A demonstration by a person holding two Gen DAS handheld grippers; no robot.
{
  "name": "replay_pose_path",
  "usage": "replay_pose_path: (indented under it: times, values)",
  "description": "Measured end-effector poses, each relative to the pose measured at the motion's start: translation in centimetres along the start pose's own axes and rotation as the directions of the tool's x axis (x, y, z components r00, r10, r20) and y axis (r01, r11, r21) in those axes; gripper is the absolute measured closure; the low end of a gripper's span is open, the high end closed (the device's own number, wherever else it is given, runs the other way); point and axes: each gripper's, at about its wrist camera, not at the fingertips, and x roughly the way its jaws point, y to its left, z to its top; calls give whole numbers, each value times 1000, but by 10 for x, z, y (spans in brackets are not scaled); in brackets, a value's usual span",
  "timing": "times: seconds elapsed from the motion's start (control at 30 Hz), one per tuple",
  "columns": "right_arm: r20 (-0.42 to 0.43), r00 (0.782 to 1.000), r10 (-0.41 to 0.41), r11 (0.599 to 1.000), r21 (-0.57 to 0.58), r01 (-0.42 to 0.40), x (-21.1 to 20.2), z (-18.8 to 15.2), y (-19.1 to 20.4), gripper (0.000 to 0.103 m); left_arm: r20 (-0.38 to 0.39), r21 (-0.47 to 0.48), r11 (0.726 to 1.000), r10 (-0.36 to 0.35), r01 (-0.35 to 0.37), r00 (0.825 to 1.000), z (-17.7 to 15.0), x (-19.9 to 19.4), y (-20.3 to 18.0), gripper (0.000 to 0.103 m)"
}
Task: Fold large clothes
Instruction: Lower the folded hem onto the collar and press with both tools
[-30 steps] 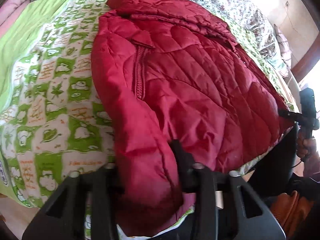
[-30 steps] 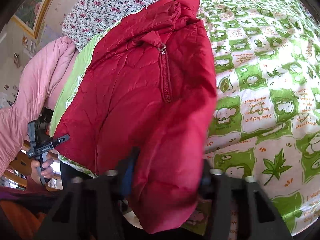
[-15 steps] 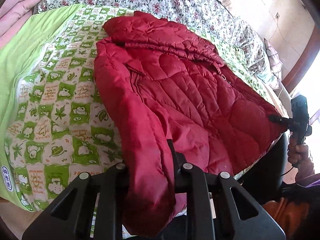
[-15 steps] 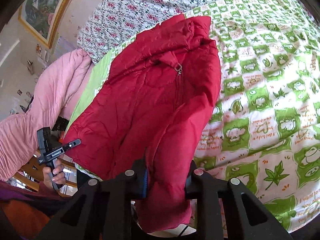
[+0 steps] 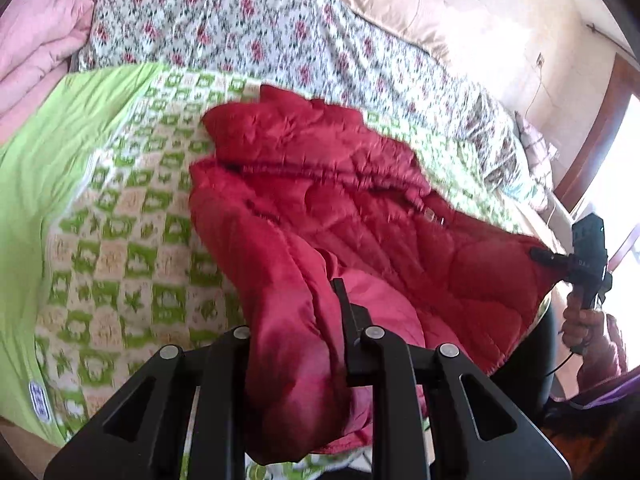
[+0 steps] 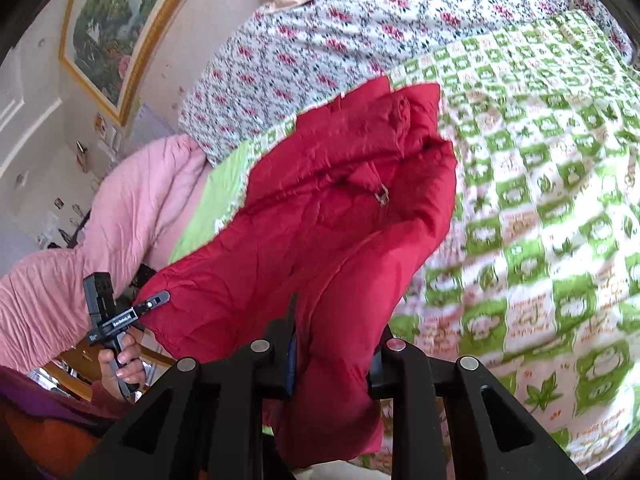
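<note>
I hold the red quilted jacket [image 5: 360, 216] by its lower hem, which hangs off the near edge of the green-and-white checked blanket [image 5: 120, 240]; collar and shoulders rest on the blanket toward the floral bedspread [image 5: 248, 28]. The left gripper [image 5: 296, 344] is clamped on one bunched hem corner, its jaws nearly together with padded fabric pressed between them. The right gripper [image 6: 332, 352] grips the opposite corner the same way. To fold well, I judge both corners should rise level, with the hem taut between them, then travel toward the collar and lie edge to edge. The puffy, slick fill may slip, so I keep the clamp firm.
</note>
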Motion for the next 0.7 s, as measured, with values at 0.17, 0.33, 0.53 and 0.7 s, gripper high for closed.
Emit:
replay_pose_path:
  times: [0.17,0.33,0.53,0.7]
  values:
    - [71,997,29,1000,-10,-29,1,25,4,82,86,-16,1000,-6,7,996,33,-2,0,85]
    - [139,990,36,999,-13,-35,3,59,4,82,151,-41,999,8,-1,989,69,1,4,85]
    - [201,980,-13,999,-36,20,18,111,9,82,183,-63,997,55,-44,982,113,21,9,85]
    - [233,971,-46,998,-38,57,40,150,8,82,183,-124,990,84,-62,980,155,51,19,85]
